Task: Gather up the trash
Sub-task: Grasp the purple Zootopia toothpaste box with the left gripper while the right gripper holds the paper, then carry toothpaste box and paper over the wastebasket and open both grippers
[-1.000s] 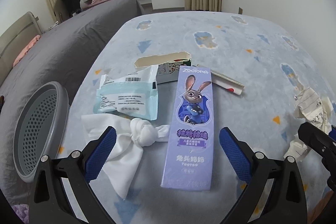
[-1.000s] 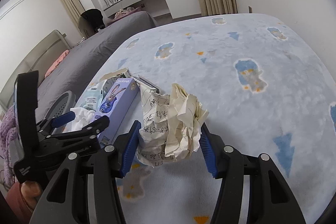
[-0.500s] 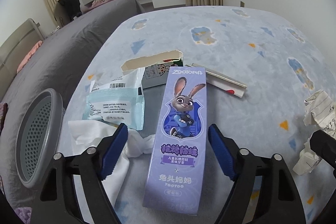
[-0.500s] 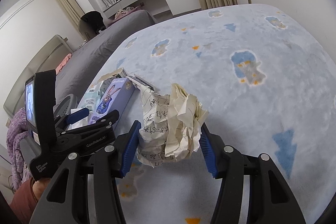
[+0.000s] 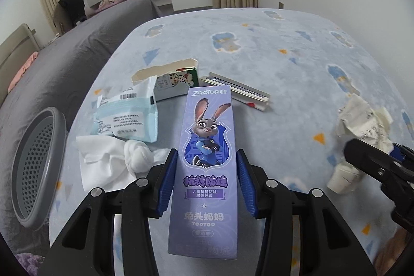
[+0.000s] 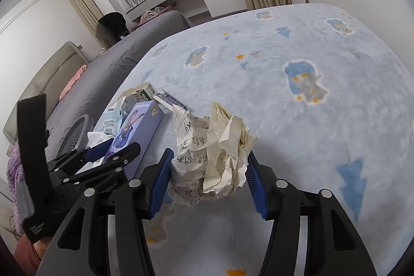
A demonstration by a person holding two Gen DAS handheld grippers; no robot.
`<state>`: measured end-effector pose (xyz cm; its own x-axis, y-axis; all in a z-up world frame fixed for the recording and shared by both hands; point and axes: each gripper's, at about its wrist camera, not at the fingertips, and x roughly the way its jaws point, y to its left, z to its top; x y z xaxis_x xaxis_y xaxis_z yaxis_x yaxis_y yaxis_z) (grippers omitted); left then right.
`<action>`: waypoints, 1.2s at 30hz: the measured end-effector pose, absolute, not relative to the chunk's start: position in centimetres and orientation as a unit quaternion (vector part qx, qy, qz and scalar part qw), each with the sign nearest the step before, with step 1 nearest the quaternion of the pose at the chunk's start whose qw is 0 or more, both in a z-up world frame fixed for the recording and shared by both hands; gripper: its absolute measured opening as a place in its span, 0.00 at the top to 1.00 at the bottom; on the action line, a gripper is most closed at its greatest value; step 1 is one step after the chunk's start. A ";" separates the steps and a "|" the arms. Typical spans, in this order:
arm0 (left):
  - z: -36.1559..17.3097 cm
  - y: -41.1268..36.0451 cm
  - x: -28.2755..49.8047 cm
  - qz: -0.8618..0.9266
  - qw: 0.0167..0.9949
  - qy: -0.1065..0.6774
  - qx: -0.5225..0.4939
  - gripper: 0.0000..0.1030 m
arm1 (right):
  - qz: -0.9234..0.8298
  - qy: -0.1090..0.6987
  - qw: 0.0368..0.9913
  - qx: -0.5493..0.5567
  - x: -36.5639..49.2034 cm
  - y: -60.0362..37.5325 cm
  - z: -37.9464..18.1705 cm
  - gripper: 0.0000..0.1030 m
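Box [image 5: 207,162], lying just right of the bin [image 5: 36,167], is being closed on by the left gripper [image 5: 207,183], spread wide a second ago; pickup is judged imminent. Paper [image 6: 212,157] is being pinched by the right gripper [image 6: 209,188].

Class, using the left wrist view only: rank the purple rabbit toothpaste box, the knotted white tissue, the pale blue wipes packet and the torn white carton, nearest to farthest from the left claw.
1. Purple rabbit toothpaste box: between the closing left claw pads.
2. Knotted white tissue: just left.
3. Pale blue wipes packet: farther left.
4. Torn white carton: behind the packet.
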<state>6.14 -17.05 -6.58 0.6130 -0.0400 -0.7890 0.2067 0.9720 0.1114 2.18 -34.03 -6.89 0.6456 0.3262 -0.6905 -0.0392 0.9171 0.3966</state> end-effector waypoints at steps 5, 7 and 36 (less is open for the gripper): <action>-7.0 -17.7 5.4 -0.082 0.887 0.442 0.103 0.57 | 0.102 0.409 0.889 0.176 2.3 -34.1 -7.0 0.48; -7.2 -17.9 5.3 -0.078 0.889 0.437 0.109 0.56 | 0.101 0.410 0.889 0.176 2.3 -34.1 -7.0 0.48; -2.1 -8.4 5.2 -0.051 0.914 0.397 0.059 0.58 | 0.105 0.405 0.899 0.128 2.8 -28.6 -4.3 0.48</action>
